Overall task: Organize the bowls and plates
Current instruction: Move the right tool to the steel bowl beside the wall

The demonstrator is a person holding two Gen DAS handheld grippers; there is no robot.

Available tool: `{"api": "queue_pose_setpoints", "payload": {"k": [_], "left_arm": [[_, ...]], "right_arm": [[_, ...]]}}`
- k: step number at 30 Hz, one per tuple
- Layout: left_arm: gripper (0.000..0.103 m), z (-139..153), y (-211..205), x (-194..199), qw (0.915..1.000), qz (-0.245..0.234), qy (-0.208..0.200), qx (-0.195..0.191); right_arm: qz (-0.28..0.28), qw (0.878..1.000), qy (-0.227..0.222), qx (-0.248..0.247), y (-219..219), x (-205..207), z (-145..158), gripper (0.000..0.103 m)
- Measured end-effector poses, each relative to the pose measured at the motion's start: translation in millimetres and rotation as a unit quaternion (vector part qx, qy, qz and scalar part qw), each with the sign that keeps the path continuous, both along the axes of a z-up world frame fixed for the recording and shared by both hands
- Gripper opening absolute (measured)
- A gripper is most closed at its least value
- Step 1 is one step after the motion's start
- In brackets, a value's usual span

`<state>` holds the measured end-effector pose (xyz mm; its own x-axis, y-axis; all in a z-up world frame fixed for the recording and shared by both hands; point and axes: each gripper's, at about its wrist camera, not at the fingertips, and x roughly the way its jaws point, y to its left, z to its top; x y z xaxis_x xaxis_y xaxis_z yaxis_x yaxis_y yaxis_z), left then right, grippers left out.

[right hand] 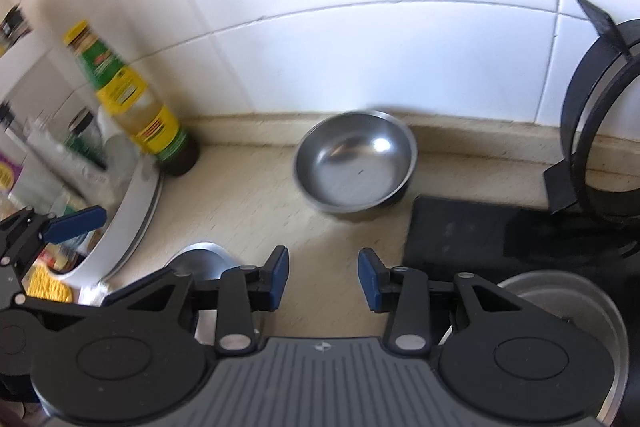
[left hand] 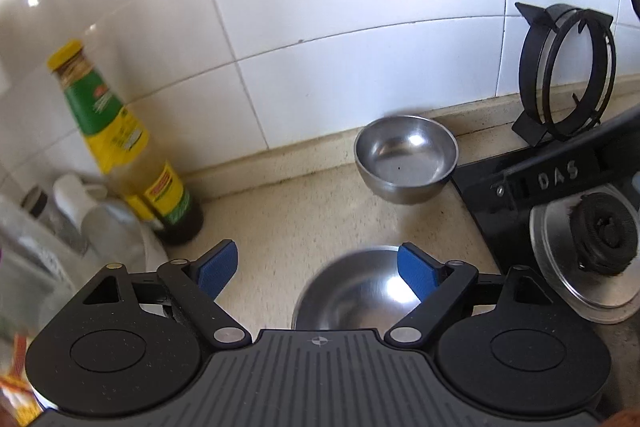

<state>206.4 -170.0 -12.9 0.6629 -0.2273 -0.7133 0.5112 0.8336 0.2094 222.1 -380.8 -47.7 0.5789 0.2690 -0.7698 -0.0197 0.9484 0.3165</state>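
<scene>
While two steel bowls sit on a speckled beige countertop (left hand: pixel 280 211), both hand-held grippers hover above it with nothing between their blue pads. The left gripper (left hand: pixel 316 267) has its jaws spread wide over the near steel bowl (left hand: pixel 352 295), whose rim lies under the right-hand pad; whether pad and rim touch cannot be told. The right gripper (right hand: pixel 323 277) has its jaws parted over bare counter, with the same near bowl (right hand: pixel 202 259) peeking out at its 9 o'clock.

The far steel bowl (left hand: pixel 406 159) rests upright at 12 o'clock from the left gripper, against the low kerb below the white-tiled wall (left hand: pixel 340 7) and just beside the corner of a black glass hob (left hand: pixel 492 187). In the right wrist view, this bowl (right hand: pixel 354 163) lies straight ahead.

A sauce bottle (left hand: pixel 128 151) with a yellow cap and a green-and-yellow label stands at 10 o'clock, among blurred jars and a white lid-like rim. At 2 o'clock a black pan support (left hand: pixel 564 75) leans upright against the wall, and a burner cap (left hand: pixel 604 231) sits on its silver ring on the hob. The left gripper's blue pad (right hand: pixel 76 223) shows at the left edge of the right wrist view.
</scene>
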Motion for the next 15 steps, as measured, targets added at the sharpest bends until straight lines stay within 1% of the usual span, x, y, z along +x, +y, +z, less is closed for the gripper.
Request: {"api": "queue_pose_setpoints", "payload": {"k": [3,6,8,10,15], "left_arm": [[0.091,-3,-10,12,0.9999,-0.008,-0.005,0.011],[0.092,-7,-23,24,0.9993,-0.014,-0.019,0.030],[0.092,-11,-30,32,0.9990,-0.019,-0.018,0.036],[0.095,-15,-37,42,0.9989,-0.023,-0.008,0.039],[0.096,-29,-49,72,0.9979,-0.025,0.047,0.036]], "right_arm": [[-0.010,1.000,-0.005,0.002,-9,11,-3,0.042],[-0.014,1.000,-0.004,0.005,-15,24,-9,0.043],[-0.015,1.000,-0.001,0.007,-19,33,-16,0.043],[-0.017,1.000,0.004,0.009,-23,41,-22,0.043],[-0.030,0.999,0.016,0.016,-33,58,-38,0.047]]}}
